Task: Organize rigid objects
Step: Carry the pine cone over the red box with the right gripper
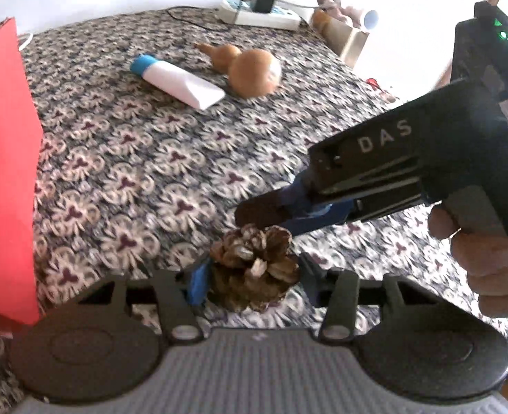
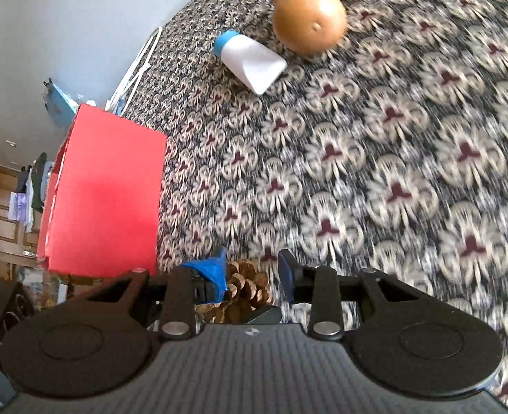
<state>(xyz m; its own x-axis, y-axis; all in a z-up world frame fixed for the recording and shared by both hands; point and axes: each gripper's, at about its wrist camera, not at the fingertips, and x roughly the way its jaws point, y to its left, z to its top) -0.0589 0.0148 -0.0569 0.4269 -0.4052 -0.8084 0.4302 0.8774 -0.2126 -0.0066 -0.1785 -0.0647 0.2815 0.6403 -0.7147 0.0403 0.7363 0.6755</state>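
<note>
A brown pine cone sits between the fingers of my left gripper, which is closed on its sides just above the patterned cloth. My right gripper hovers over the same pine cone; its jaws stand apart on either side of the cone. In the left wrist view the right gripper reaches in from the right, its tips touching the cone's top. A brown gourd and a white tube with a blue cap lie farther back; both also show in the right wrist view, the gourd and the tube.
A red box stands at the left edge of the table, also in the right wrist view. A white power strip with a black charger and a small cardboard box sit at the far edge.
</note>
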